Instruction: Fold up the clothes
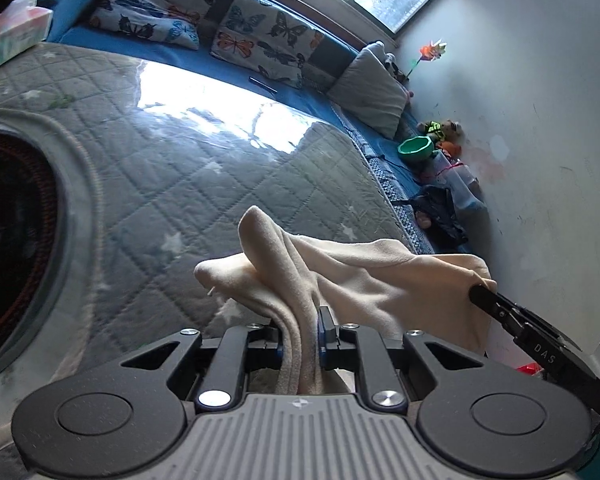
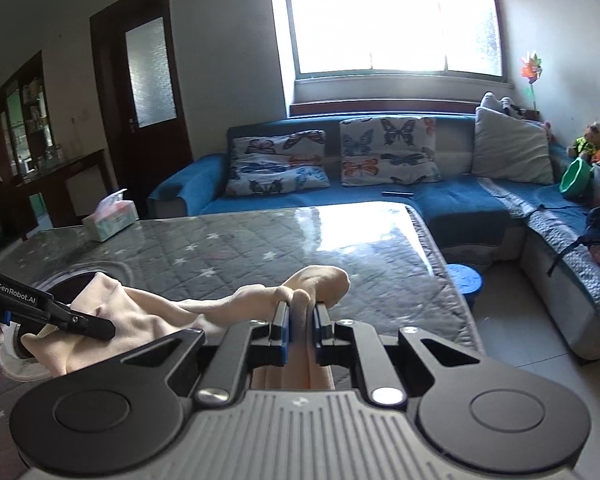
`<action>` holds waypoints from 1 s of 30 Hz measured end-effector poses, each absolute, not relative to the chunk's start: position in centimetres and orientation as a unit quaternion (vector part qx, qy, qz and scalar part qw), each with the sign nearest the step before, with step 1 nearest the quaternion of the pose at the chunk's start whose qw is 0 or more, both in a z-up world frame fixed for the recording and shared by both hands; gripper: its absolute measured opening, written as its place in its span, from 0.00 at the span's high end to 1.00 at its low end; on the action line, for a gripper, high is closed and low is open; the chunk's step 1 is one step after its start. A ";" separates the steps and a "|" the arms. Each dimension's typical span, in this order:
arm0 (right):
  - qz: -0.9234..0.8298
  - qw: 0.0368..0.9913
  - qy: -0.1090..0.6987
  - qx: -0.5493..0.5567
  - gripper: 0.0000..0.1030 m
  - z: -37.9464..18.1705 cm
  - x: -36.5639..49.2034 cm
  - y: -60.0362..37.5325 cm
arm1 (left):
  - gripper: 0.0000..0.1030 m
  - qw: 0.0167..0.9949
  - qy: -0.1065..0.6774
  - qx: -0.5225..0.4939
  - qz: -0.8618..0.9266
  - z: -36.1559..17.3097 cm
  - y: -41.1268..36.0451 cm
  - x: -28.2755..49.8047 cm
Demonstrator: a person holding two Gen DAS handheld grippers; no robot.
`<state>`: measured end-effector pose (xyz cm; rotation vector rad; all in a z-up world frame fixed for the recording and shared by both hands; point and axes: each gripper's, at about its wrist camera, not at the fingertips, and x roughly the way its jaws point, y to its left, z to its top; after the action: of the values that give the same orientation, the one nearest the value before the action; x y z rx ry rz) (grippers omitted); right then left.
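Left gripper [image 1: 306, 334] and right gripper [image 2: 300, 322] each pinch the cream garment [image 1: 364, 276], stretched between them above the quilted table [image 1: 204, 184], probably for folding.

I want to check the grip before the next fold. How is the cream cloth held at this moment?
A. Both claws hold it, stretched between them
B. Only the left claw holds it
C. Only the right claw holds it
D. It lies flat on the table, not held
A: the left claw and the right claw each pinch a bunch of the cream cloth, which spans between them above the quilted table.
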<state>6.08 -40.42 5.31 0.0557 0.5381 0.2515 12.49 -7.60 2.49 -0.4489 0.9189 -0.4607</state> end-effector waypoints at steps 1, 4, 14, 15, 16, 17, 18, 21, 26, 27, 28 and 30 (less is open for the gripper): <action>0.119 0.956 0.266 0.028 0.90 5.2 6.3 -40.7 | 0.84 0.846 0.438 -0.212 -0.219 2.4 -8.0 12.8; 0.107 0.957 0.268 0.028 0.90 4.8 7.0 -41.5 | 0.84 0.844 0.442 -0.207 -0.224 2.2 -9.1 13.5; 0.076 0.956 0.282 0.035 0.90 3.2 9.1 -43.5 | 0.84 0.841 0.455 -0.187 -0.226 1.3 -12.0 15.3; 0.075 0.956 0.282 0.034 0.90 3.1 9.2 -43.7 | 0.84 0.841 0.456 -0.184 -0.226 1.3 -12.2 15.4; 0.073 0.956 0.283 0.033 0.90 3.1 9.2 -43.8 | 0.84 0.841 0.456 -0.181 -0.226 1.3 -12.4 15.5; 0.071 0.956 0.283 0.032 0.90 3.0 9.3 -43.9 | 0.84 0.841 0.457 -0.179 -0.227 1.3 -12.6 15.6; 0.070 0.956 0.283 0.032 0.90 2.9 9.5 -43.9 | 0.84 0.841 0.457 -0.177 -0.227 1.3 -12.8 15.7; 0.066 0.956 0.283 0.031 0.90 2.8 9.9 -44.2 | 0.84 0.843 0.456 -0.169 -0.228 1.4 -13.5 16.0; 0.056 0.955 0.289 0.031 0.90 2.3 11.0 -44.6 | 0.84 0.847 0.456 -0.154 -0.224 1.3 -14.4 16.4; 0.055 0.955 0.292 0.029 0.90 2.1 11.2 -44.6 | 0.84 0.848 0.457 -0.151 -0.222 1.2 -14.6 16.5; 0.053 0.954 0.294 0.028 0.90 1.9 11.4 -44.6 | 0.84 0.848 0.458 -0.148 -0.221 1.1 -14.6 16.6; 0.051 0.953 0.299 0.025 0.90 1.4 11.8 -44.6 | 0.84 0.848 0.461 -0.146 -0.218 0.8 -14.7 16.8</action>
<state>11.80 -44.62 1.44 0.0517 0.6076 0.1027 16.77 -14.70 0.81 -0.3071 0.9717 -0.4604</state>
